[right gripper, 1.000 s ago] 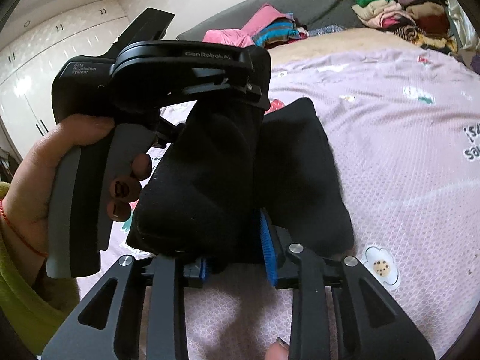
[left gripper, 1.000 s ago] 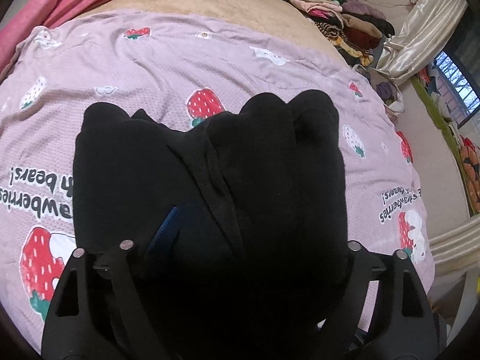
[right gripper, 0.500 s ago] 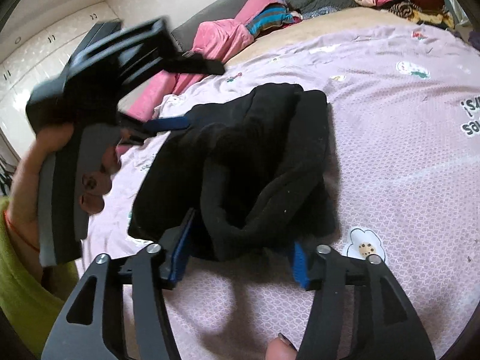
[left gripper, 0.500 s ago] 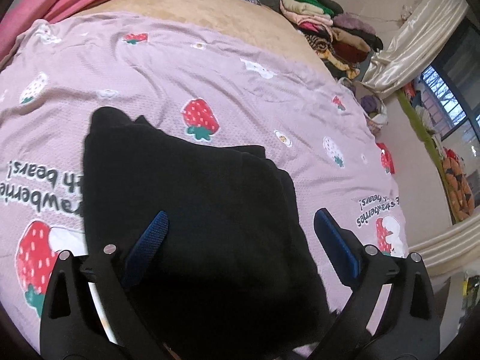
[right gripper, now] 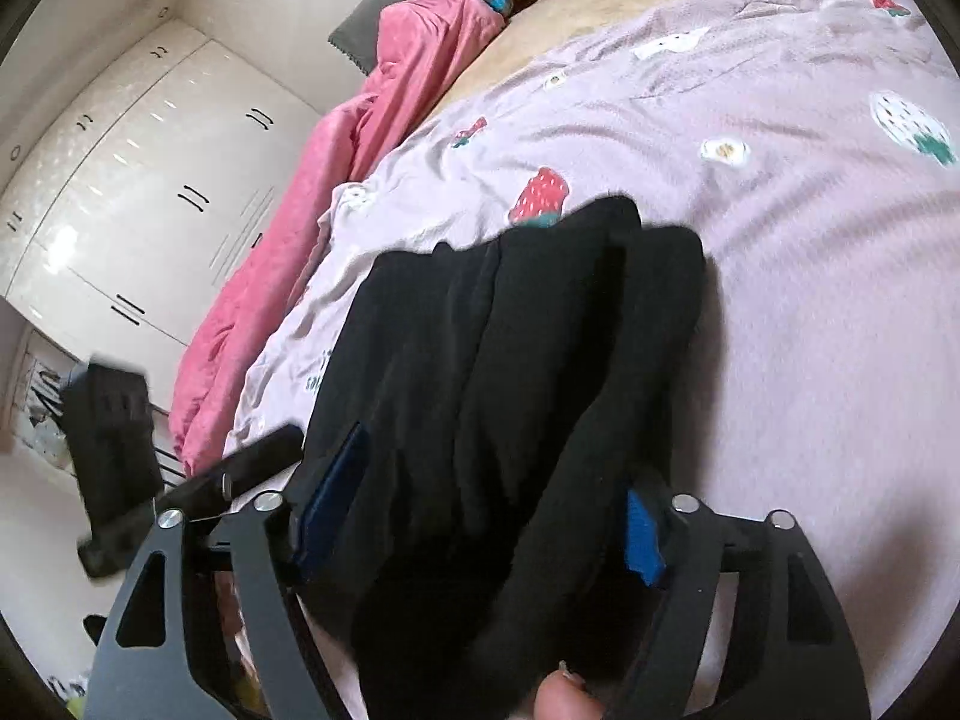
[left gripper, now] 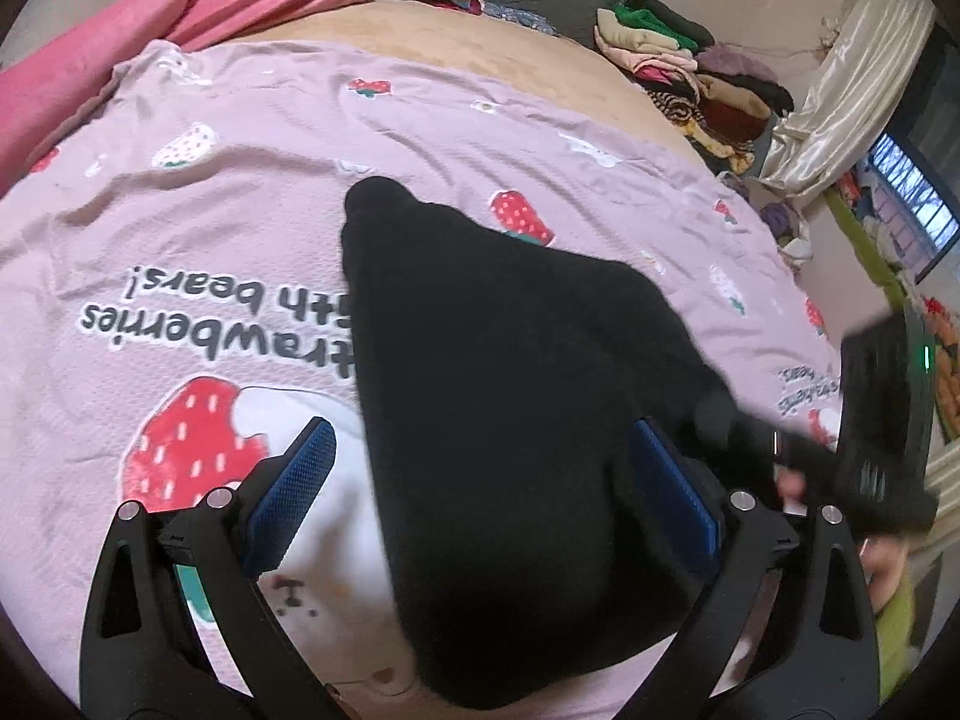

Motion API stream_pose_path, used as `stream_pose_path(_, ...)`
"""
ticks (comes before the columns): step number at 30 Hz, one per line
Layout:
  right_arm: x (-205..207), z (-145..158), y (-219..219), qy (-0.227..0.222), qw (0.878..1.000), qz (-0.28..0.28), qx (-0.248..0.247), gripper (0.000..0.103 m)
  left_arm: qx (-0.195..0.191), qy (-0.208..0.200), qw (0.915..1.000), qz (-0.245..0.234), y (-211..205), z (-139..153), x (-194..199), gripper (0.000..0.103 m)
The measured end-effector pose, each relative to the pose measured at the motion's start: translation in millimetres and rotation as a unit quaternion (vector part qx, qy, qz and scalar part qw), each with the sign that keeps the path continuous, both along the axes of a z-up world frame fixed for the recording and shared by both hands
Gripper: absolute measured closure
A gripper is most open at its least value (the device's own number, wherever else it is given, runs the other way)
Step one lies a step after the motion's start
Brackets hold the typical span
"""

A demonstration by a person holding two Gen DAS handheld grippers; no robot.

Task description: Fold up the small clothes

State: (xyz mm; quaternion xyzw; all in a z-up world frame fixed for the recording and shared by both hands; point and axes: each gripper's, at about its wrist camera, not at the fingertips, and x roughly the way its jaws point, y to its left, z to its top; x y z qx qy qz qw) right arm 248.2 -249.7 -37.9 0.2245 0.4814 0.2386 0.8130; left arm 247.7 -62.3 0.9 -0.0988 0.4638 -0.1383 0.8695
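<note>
Black folded garment (left gripper: 510, 420) is laid on the strawberry-print bedspread (left gripper: 180, 192), between the spread fingers of both grippers. The left gripper (left gripper: 480, 516) is seen released, its pads clear of the cloth; the right gripper (right gripper: 480, 516) has just been opening, the bundle between its fingers but seemingly not pinched. Both are best drawn back low and straight, so no layer is snagged and the fold stays flat.
</note>
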Motion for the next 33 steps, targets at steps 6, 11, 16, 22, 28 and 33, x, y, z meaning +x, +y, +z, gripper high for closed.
stream_pose_path(6, 21.3, 13.7, 28.4, -0.031, 0.994, 0.031, -0.102, 0.084, 0.02, 0.003, 0.9998, 0.0, 2.3, -8.9, -0.4, 0.012)
stream_pose_path(11, 11.2, 57.1, 52.9, -0.148, 0.978, 0.085, -0.122, 0.086, 0.026, -0.012, 0.9996, 0.002, 2.9, -6.6, -5.8, 0.012)
stream_pose_path(16, 33.1, 22.2, 33.1, -0.118, 0.982, 0.064, -0.132, 0.086, 0.04, -0.008, 0.9991, -0.009, -7.8, -11.1, -10.0, 0.012)
stream_pose_path(22, 26.5, -17.1, -9.3, -0.081, 0.992, 0.024, -0.097, 0.083, 0.041, -0.002, 0.9987, -0.028, -18.6, -21.3, -16.0, 0.01)
stream_pose_path(28, 15.7, -17.4, -15.8, -0.075, 0.993, 0.002, -0.096, 0.068, 0.054, -0.006, 0.9981, -0.027, -22.7, -21.2, -19.0, 0.01)
stream_pose_path(33, -3.7, -8.1, -16.8, -0.074, 0.993, 0.004, -0.089, 0.047, 0.055, -0.008, 0.9982, -0.023, -19.5, -19.4, -22.8, 0.01)
